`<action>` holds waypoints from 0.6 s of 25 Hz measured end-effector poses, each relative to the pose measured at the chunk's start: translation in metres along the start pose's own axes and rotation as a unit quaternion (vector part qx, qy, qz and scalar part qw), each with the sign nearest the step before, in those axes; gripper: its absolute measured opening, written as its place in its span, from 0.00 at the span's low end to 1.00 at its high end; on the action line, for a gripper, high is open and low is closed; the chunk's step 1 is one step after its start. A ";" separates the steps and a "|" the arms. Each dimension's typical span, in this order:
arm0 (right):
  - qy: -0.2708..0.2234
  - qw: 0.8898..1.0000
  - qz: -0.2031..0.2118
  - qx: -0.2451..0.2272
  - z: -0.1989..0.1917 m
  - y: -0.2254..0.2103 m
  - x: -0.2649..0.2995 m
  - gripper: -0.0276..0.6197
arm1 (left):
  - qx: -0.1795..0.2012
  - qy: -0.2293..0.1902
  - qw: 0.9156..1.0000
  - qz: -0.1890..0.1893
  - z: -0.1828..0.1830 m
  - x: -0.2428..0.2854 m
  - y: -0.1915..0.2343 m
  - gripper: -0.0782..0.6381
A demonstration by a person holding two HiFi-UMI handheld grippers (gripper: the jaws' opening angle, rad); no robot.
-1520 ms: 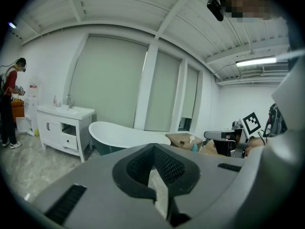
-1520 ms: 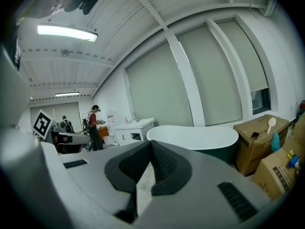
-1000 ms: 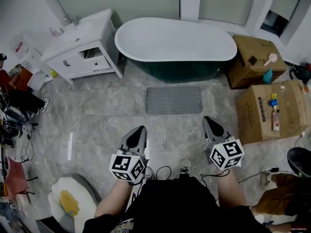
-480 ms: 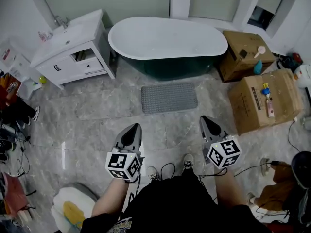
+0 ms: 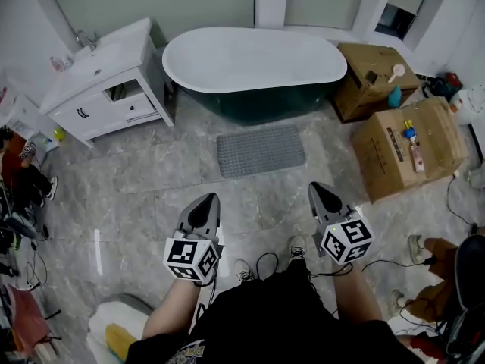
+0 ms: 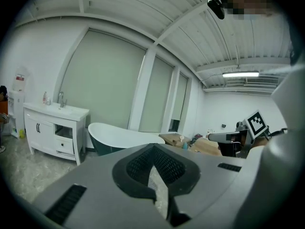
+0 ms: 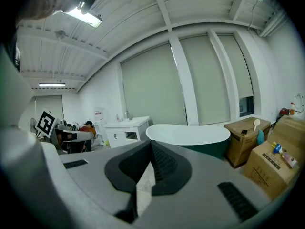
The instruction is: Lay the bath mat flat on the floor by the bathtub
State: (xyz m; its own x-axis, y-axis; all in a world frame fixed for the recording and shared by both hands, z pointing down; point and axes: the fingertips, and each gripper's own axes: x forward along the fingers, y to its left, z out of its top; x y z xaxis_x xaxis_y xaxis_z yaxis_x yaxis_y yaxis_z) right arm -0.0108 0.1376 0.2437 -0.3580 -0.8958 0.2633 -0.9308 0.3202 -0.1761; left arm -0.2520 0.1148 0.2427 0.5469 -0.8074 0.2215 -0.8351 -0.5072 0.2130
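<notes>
The bath mat lies ahead, lengthwise along the bathtub, equally near the left gripper and right gripper, both pressed together, empty

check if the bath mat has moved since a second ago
No. The bath mat lies flat just in front of the bathtub, as before; its shift in the picture comes from the head camera moving.
</notes>
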 end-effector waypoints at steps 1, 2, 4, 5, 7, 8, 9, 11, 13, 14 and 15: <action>-0.001 1.000 -0.002 0.001 -0.001 0.000 -0.001 0.07 | 0.000 0.000 1.000 -0.002 -0.001 0.000 0.000 0.13; -0.001 1.000 -0.004 0.002 -0.003 0.001 -0.002 0.07 | 0.000 0.000 1.000 -0.004 -0.001 -0.001 0.000 0.13; -0.001 1.000 -0.006 0.004 -0.006 0.004 -0.003 0.07 | 0.000 0.000 1.000 -0.006 -0.003 -0.002 0.000 0.13; 0.000 1.000 -0.005 0.004 -0.007 0.005 -0.003 0.07 | -0.001 0.000 1.000 -0.007 -0.003 -0.002 0.000 0.13; 0.001 1.000 -0.005 0.005 -0.007 0.007 -0.002 0.07 | -0.001 0.001 1.000 -0.007 -0.003 -0.003 0.000 0.13; 0.001 1.000 -0.004 0.006 -0.008 0.008 -0.001 0.07 | -0.001 0.001 1.000 -0.007 -0.003 -0.003 0.000 0.13; 0.000 1.000 -0.003 0.006 -0.008 0.009 -0.001 0.07 | -0.001 0.001 1.000 -0.007 -0.003 -0.004 0.000 0.13; -0.001 1.000 -0.002 0.008 -0.009 0.010 -0.001 0.07 | -0.001 0.002 1.000 -0.006 -0.004 -0.005 0.000 0.13; -0.001 1.000 -0.001 0.008 -0.009 0.011 0.000 0.07 | -0.001 0.002 1.000 -0.006 -0.005 -0.006 0.001 0.13; -0.001 1.000 0.000 0.008 -0.009 0.012 0.001 0.07 | -0.001 0.002 1.000 -0.006 -0.006 -0.006 0.002 0.13; -0.001 1.000 0.000 0.008 -0.010 0.012 0.002 0.07 | -0.002 0.002 1.000 -0.006 -0.007 -0.006 0.002 0.13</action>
State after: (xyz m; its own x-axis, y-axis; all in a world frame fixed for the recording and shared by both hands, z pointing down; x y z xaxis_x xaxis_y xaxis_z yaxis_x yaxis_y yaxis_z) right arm -0.0237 0.1430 0.2511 -0.3574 -0.8967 0.2614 -0.9298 0.3150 -0.1907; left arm -0.2572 0.1209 0.2482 0.5575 -0.7996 0.2230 -0.8280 -0.5161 0.2194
